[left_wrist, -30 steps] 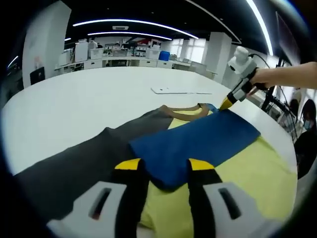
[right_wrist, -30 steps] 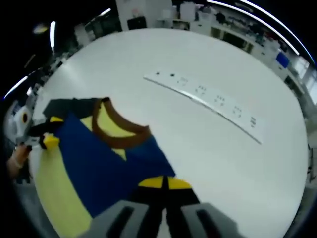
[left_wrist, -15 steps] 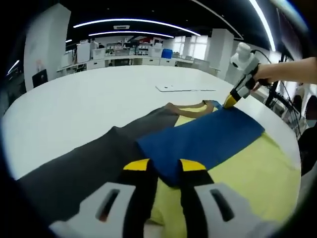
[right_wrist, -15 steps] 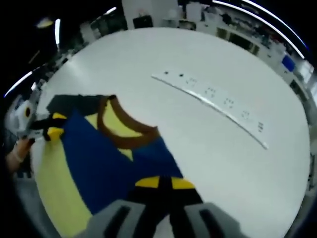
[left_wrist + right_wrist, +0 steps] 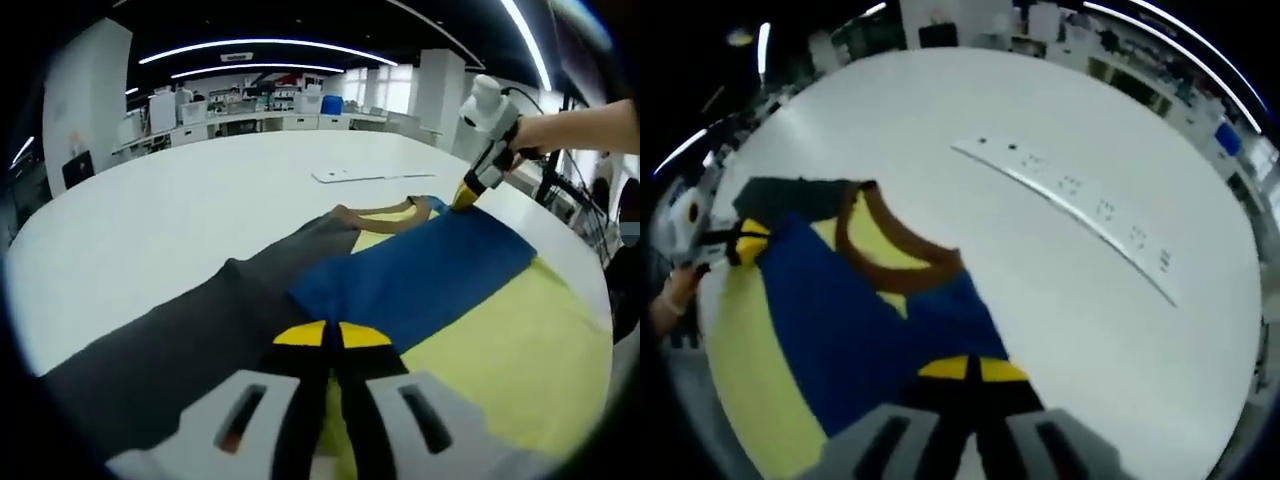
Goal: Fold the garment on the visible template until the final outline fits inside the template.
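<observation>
Garment (image 5: pixel 470 300) lies flat on the white counter (image 5: pixel 180 210). Left gripper (image 5: pixel 331 336) and right gripper (image 5: pixel 969 369) each clamp its blue folded panel (image 5: pixel 420 272).

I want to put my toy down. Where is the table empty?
Bare white round table lies beyond the brown collar, up to the flat white strip, and past it. Crowded: the yellow, blue and grey shirt, pinched by both grippers.
</observation>
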The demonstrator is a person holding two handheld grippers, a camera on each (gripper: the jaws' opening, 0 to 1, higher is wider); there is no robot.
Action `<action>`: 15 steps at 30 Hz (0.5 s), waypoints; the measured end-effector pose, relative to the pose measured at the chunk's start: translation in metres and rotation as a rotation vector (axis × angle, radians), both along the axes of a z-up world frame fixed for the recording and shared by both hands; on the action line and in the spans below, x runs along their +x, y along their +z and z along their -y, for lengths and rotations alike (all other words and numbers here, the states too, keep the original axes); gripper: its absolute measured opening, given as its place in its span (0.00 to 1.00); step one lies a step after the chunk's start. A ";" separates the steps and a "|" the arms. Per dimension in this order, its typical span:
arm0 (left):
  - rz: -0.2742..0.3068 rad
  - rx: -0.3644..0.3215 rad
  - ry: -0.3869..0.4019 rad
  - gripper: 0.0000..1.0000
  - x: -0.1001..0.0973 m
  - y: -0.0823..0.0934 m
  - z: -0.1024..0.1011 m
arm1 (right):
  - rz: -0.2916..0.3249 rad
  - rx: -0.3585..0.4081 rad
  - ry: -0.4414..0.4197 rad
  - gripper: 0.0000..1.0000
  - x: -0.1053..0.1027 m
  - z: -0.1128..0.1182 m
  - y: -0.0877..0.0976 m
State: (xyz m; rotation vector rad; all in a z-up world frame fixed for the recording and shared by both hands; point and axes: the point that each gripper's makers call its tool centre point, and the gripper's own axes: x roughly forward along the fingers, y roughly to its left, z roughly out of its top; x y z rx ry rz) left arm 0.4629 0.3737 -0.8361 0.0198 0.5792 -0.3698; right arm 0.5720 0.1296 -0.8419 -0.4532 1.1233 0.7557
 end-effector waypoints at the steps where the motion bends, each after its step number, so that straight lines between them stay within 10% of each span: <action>1: 0.003 -0.001 0.001 0.00 0.000 0.001 -0.001 | -0.001 0.016 -0.011 0.00 0.001 0.000 0.002; 15: 0.005 -0.008 -0.002 0.00 -0.004 0.006 -0.001 | -0.009 -0.055 -0.089 0.00 0.010 0.039 0.003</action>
